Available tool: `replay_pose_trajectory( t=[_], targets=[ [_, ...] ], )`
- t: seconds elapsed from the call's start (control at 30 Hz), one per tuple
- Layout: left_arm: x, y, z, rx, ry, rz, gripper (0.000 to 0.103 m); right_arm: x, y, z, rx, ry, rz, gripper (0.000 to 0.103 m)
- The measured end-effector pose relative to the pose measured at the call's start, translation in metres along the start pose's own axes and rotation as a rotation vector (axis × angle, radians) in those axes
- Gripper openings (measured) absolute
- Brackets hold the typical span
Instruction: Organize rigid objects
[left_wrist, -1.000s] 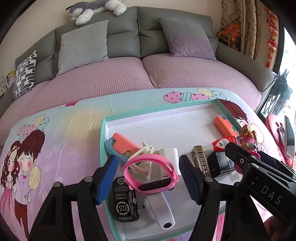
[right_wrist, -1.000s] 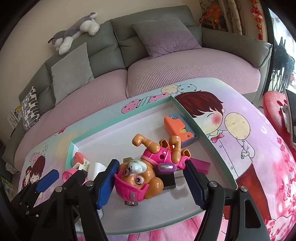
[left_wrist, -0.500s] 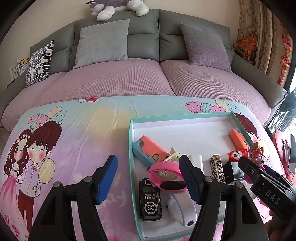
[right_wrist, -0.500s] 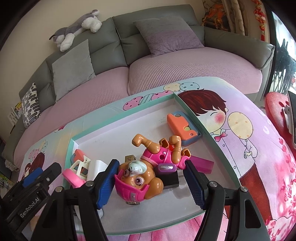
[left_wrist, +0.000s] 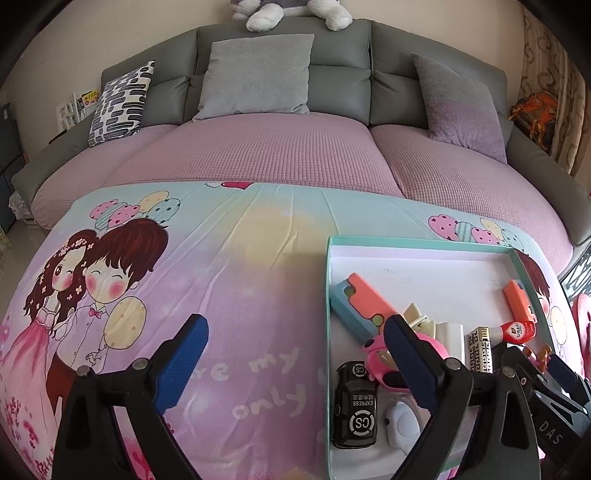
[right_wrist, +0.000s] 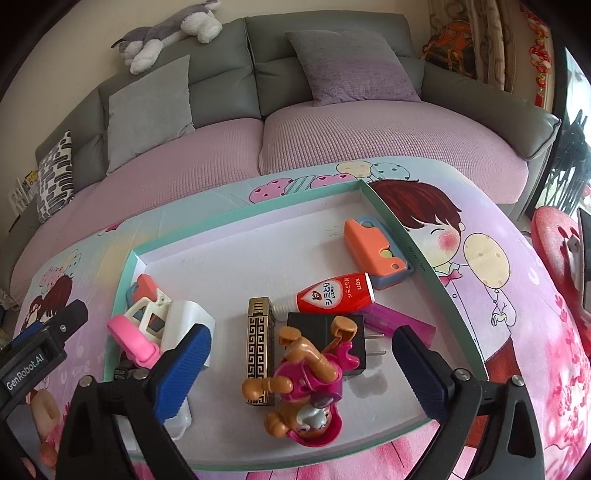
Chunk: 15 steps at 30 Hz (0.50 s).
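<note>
Left gripper (left_wrist: 295, 363): my jaws stand spread wide with nothing between them; I hover over the printed cloth (left_wrist: 229, 266), my right finger overlapping the tray's left part.
Right gripper (right_wrist: 301, 365): my jaws stand spread; the pup figure (right_wrist: 306, 384) lies between them in view, touched by neither pad.
Tray (right_wrist: 424, 258): shallow, teal-rimmed, white floor, resting on the cloth in front of the sofa (right_wrist: 332, 140).
Pup figure: lies inside the tray near its front edge, head toward me, legs up, just beside the gold patterned box (right_wrist: 260, 350) and over the black plug adapter (right_wrist: 325, 328).
Red bottle (right_wrist: 336, 297): lies on its side behind the adapter, cap toward the gold box.
Orange case (right_wrist: 373, 253): against the tray's right wall.
Pink watch (right_wrist: 131, 339): at the tray's left end, against the white block (right_wrist: 184, 321).
Black car (left_wrist: 354, 402): front-left corner of the tray.
</note>
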<state>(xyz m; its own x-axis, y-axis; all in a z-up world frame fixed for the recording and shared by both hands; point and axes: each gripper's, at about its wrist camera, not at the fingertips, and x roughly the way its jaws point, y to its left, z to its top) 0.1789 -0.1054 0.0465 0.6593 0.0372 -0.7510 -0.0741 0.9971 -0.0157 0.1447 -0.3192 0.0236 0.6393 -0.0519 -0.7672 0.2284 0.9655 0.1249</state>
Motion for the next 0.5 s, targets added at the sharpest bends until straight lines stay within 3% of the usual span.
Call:
replay_pose_trajectory(
  t=[0.37,0.5],
  targets=[
    [0.015,0.025,-0.004,-0.099,0.000,0.060,0.097,0.000,0.000,0.001,0.014,-0.025,-0.005,0.103],
    [0.021,0.029,-0.006,-0.108,0.002,0.067,0.103,-0.002,0.000,0.001,0.016,-0.033,-0.008,0.103]
  ],
)
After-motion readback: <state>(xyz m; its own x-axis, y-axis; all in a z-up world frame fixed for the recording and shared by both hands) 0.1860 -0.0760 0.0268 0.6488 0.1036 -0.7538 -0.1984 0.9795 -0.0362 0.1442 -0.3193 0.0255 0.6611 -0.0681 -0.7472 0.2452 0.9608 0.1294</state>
